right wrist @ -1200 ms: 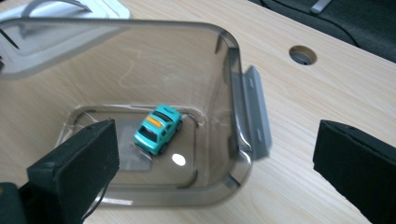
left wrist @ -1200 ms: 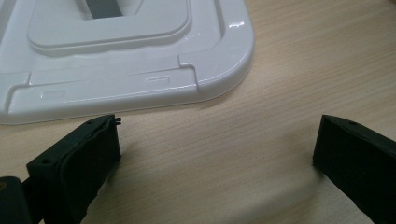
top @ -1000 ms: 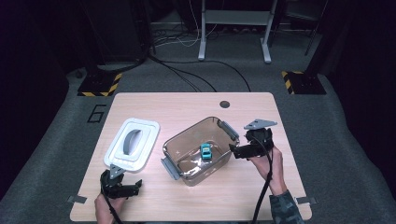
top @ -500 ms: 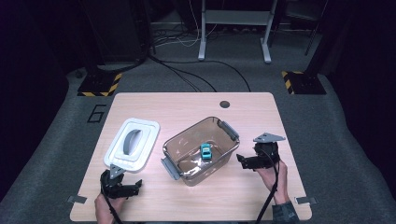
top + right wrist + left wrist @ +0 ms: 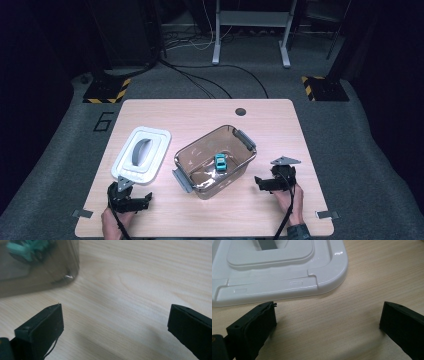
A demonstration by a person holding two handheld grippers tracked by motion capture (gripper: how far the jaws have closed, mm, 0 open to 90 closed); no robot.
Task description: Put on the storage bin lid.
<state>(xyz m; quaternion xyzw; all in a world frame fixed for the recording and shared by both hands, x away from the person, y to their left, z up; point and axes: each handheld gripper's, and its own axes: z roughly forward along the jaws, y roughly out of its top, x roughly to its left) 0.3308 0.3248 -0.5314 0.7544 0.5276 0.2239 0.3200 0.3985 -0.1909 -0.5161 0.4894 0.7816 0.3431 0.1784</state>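
A clear plastic box (image 5: pixel 197 157) with grey latches stands mid-table, and a small teal toy car (image 5: pixel 220 161) lies inside it. The car (image 5: pixel 26 248) shows through the box wall (image 5: pixel 45 272) in the right gripper view. The white lid (image 5: pixel 141 154) with a grey handle lies flat to the box's left. My left gripper (image 5: pixel 142 200) rests open on the table just in front of the lid (image 5: pixel 287 277), nothing between its jaws. Low over the table to the right of the box, my right gripper (image 5: pixel 260 182) is open and empty.
The wooden table (image 5: pixel 270 125) has a small dark hole (image 5: pixel 241 111) near its far edge. Beyond the table lie grey carpet, cables, and yellow-black striped floor plates (image 5: pixel 320 87). Bare wood lies around both grippers.
My right gripper has drawn back from the box's right rim, moving down and toward the near edge of the table. The left gripper has stayed put.
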